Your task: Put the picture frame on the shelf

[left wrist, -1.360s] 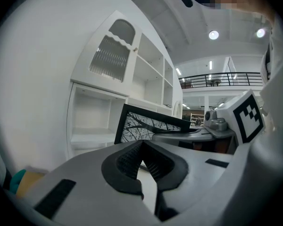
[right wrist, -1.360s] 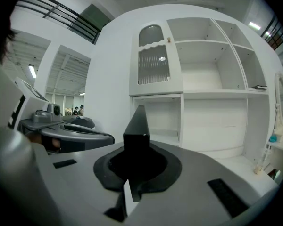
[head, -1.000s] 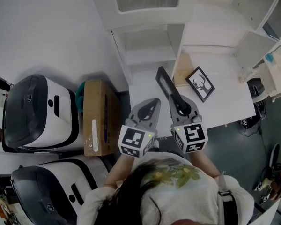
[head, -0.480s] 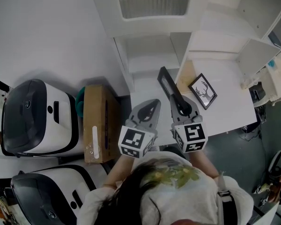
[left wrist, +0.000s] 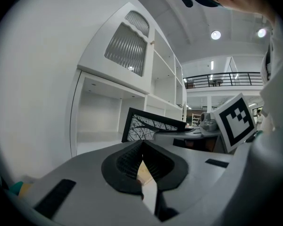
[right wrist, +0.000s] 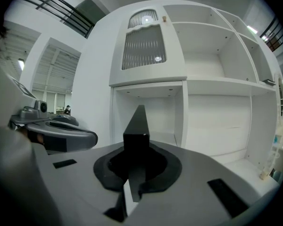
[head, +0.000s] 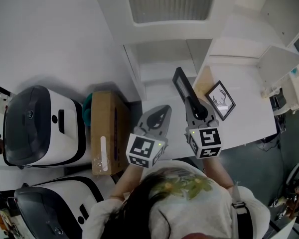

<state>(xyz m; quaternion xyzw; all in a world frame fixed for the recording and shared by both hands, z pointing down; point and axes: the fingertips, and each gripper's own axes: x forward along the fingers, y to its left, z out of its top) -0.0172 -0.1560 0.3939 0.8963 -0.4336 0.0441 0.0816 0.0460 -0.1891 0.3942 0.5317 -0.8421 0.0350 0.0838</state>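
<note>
The right gripper has its claw closed on a thin black picture frame. In the right gripper view the two dark pads press on the lower part of the frame from both sides. The frame shows there edge-on and rises straight up out of the right gripper. It is held in the air, with the far end towards the low open compartment of the tall white shelf unit, and it does not rest on any board of it. In the left gripper view the face of the frame shows a black-and-white picture of bare branches, and it stands just to the right of the left claw. The left gripper is just beside the right one, on its left, and points the same way. Its claw is closed as well: in its own view the tips of the left gripper meet and nothing is between them. A second framed picture, with a drawing of a deer head, lies flat on the white table near the right gripper and apart from it. On the left of the person are a brown cardboard box and two large black-and-white machines.
</note>
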